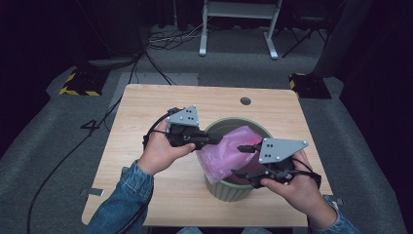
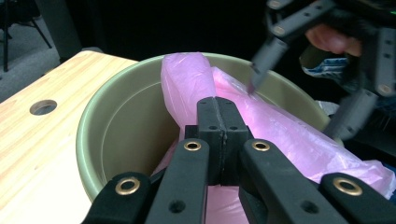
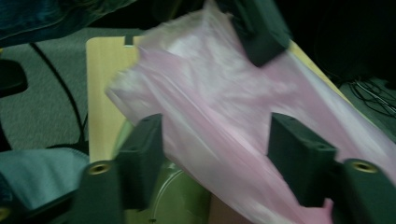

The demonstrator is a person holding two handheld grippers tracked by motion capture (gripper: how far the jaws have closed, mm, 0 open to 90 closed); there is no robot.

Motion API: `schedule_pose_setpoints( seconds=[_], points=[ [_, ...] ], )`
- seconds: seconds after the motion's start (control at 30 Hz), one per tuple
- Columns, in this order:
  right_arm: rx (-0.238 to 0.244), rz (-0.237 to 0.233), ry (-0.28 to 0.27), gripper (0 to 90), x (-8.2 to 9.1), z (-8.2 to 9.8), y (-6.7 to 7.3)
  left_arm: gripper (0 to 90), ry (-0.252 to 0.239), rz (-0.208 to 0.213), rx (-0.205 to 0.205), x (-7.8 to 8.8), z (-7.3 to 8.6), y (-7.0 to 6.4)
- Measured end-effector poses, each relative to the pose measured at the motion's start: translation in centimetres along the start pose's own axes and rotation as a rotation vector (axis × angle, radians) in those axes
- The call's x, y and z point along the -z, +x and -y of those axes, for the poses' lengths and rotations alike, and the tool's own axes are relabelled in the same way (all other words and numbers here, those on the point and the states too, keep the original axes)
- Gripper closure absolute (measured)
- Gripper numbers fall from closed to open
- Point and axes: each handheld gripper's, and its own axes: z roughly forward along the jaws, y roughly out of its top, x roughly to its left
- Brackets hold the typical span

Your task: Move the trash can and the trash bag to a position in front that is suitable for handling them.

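Observation:
A pale green bin (image 1: pixel 229 190) stands on the wooden table (image 1: pixel 146 112), with a pink plastic bag (image 1: pixel 226 151) draped in and over its mouth. My left gripper (image 1: pixel 216 139) is at the bin's left rim, shut on a fold of the pink bag (image 2: pixel 187 84); in the left gripper view its jaws press together above the green bin (image 2: pixel 107 121). My right gripper (image 1: pixel 243 160) hovers over the bin's right side, open. In the right gripper view its jaws stand wide apart on either side of the pink bag (image 3: pixel 219 112), and the left gripper's jaw tip shows at the top.
A round cable hole (image 1: pixel 245 101) sits near the table's far edge. Black cables (image 1: pixel 151 63) trail across the grey floor beyond the table. A white desk frame (image 1: pixel 238 24) stands at the back. Bare tabletop lies left of the bin.

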Motion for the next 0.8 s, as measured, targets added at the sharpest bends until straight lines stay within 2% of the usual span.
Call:
schedule_pose_setpoints(
  seconds=[0.07,0.1,0.13,0.17,0.2,0.27,0.3,0.33,0.37,0.43,0.47,0.5,0.6,0.63,0.67,0.7,0.8],
  points=[
    [0.016,-0.02,0.005,50.0,-0.4,-0.3,0.2,90.0,0.001,0.006,0.004,-0.3,0.0,0.0],
    [0.03,-0.041,0.023,68.5,-0.8,-0.5,0.4,90.0,0.0,0.01,0.004,-0.5,0.1,0.0],
    [0.03,-0.041,0.023,68.5,-0.8,-0.5,0.4,89.5,0.0,0.01,0.004,-0.5,0.1,0.0],
    [0.032,-0.052,0.027,75.3,-0.9,-0.6,0.5,89.5,-0.003,0.012,0.006,-0.5,0.1,0.0],
    [0.036,-0.06,0.039,88.2,-1.0,-0.6,0.6,82.8,-0.016,0.004,0.009,-0.4,0.2,0.0],
    [0.034,-0.058,0.037,90.0,-1.0,-0.6,0.5,73.2,-0.021,-0.005,0.007,-0.3,0.3,0.0],
    [0.024,-0.047,0.019,90.0,-0.8,-0.5,0.2,67.6,-0.03,-0.035,-0.015,0.0,0.5,0.0],
    [0.024,-0.047,0.019,90.0,-0.8,-0.5,0.2,62.3,-0.03,-0.035,-0.015,0.0,0.5,0.0],
    [0.01,-0.032,-0.005,90.0,-0.4,-0.3,-0.3,57.5,-0.033,-0.071,-0.036,0.4,0.6,-0.1],
    [-0.002,-0.029,-0.018,90.0,-0.1,-0.2,-0.6,55.1,-0.039,-0.073,-0.042,0.6,0.7,-0.2],
    [-0.022,-0.017,-0.042,90.0,0.3,-0.1,-1.1,52.4,-0.058,-0.056,-0.049,1.0,0.7,-0.4],
    [-0.022,-0.017,-0.042,90.0,0.3,-0.1,-1.1,52.1,-0.058,-0.056,-0.049,1.0,0.7,-0.4],
    [-0.036,0.013,-0.075,90.0,0.9,-0.1,-1.6,51.5,-0.084,-0.017,-0.073,1.3,0.6,-0.9],
    [-0.038,0.037,-0.096,90.0,1.3,-0.2,-1.9,51.5,-0.093,0.012,-0.09,1.5,0.5,-1.3],
    [-0.038,0.037,-0.096,90.0,1.3,-0.2,-1.9,51.1,-0.093,0.012,-0.09,1.5,0.5,-1.3],
    [-0.045,0.052,-0.111,90.0,1.6,-0.3,-2.1,50.6,-0.102,0.043,-0.101,1.6,0.4,-1.7],
    [-0.056,0.071,-0.118,90.0,1.8,-0.4,-2.6,48.9,-0.113,0.064,-0.108,1.8,0.2,-1.9]
  ],
)
